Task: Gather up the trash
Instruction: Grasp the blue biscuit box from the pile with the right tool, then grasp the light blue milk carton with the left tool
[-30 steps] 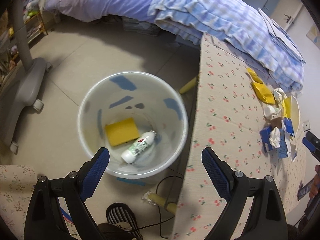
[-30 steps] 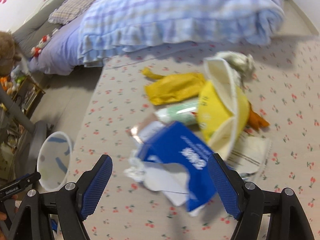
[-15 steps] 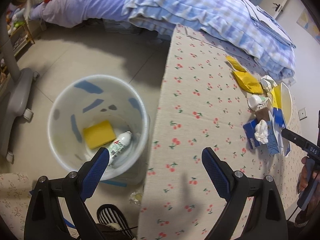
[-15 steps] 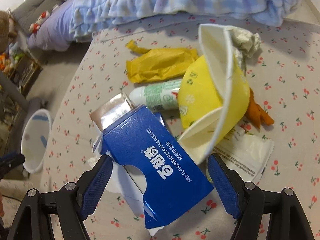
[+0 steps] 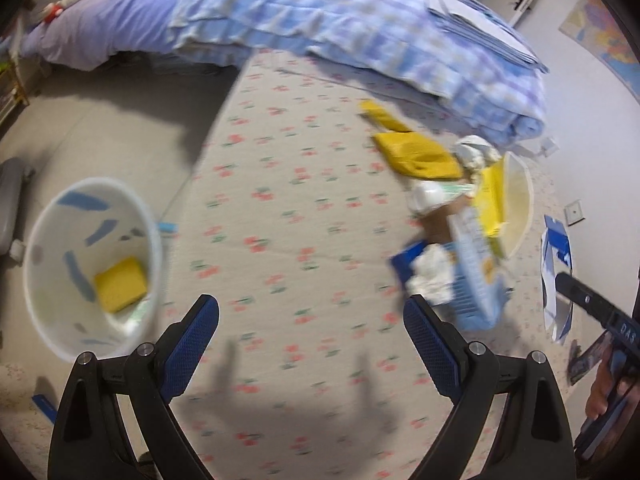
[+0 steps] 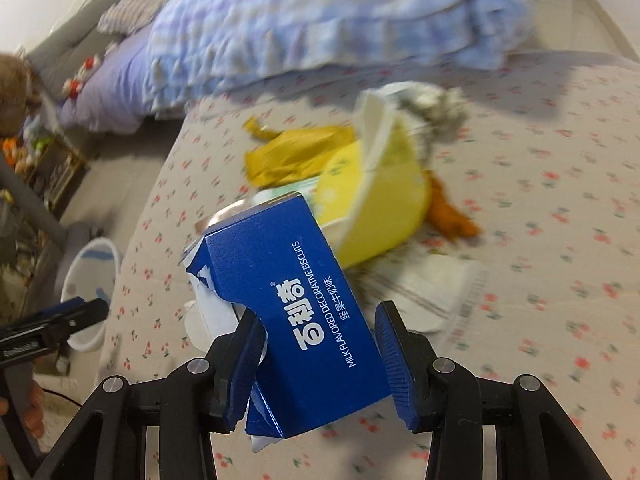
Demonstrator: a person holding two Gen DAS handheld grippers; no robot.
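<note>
My right gripper (image 6: 316, 316) has a blue biscuit box (image 6: 288, 280) between its jaws. The jaws are closing and both pads touch the box's sides. Torn white paper (image 6: 208, 312) hangs from the box's left edge. Behind it lies the trash pile: a yellow paper bowl (image 6: 380, 200), a yellow wrapper (image 6: 296, 156), crumpled paper (image 6: 436, 104) and an orange scrap (image 6: 448, 212). My left gripper (image 5: 310, 308) hangs open over the cherry-print tablecloth (image 5: 280, 184) with nothing between its fingers. The white bin (image 5: 44, 240) stands on the floor at the left, holding a yellow sponge (image 5: 120, 284).
A bed with a blue checked quilt (image 5: 340, 24) runs along the table's far edge. A grey chair base (image 5: 8, 200) stands left of the bin (image 6: 92, 276). A white packet (image 6: 432, 292) lies flat under the bowl. The table edge drops off beside the bin.
The right jaws have come in around the blue box, which now sits between the pads. The left gripper has swung from above the bin to over the table, toward the pile.
</note>
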